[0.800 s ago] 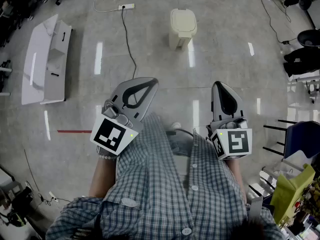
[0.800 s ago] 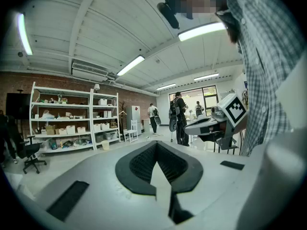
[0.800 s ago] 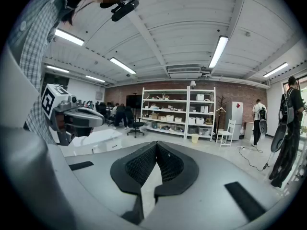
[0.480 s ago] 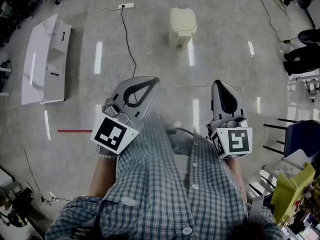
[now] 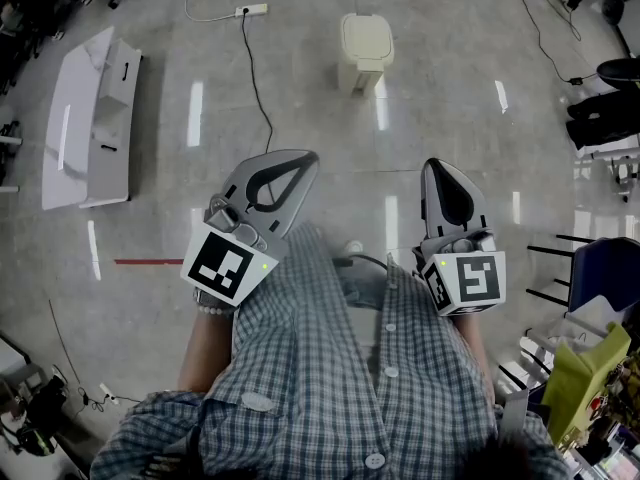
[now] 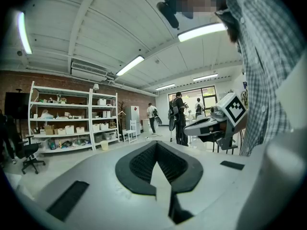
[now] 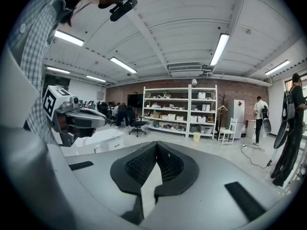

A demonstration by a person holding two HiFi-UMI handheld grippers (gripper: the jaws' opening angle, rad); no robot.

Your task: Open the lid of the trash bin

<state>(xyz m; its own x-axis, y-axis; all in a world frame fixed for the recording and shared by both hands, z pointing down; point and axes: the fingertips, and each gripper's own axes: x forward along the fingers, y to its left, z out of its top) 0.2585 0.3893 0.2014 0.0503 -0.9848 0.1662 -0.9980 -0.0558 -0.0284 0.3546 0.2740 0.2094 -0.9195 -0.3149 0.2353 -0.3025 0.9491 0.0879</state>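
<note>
The cream trash bin [image 5: 364, 50] stands on the grey floor well ahead of me, with its lid down. Both grippers are held at waist height, far short of it. My left gripper [image 5: 306, 161] points forward and a little right, its jaws closed tip to tip with nothing between them. The right gripper [image 5: 437, 166] points straight ahead, also shut and empty. In the left gripper view the dark pads [image 6: 144, 163] meet at a point. The right gripper view shows its own pads [image 7: 141, 164] meeting the same way. The bin is outside both gripper views.
A white panel [image 5: 90, 118] lies on the floor at the left. A power strip [image 5: 252, 12] with a black cable sits left of the bin, and red tape [image 5: 148, 262] marks the floor. A blue chair [image 5: 605, 273] stands at the right. Shelves [image 7: 180, 111] and people [image 6: 180, 116] fill the room.
The bin sits a little higher in the head view than before. Both grippers keep the same pose and stay shut.
</note>
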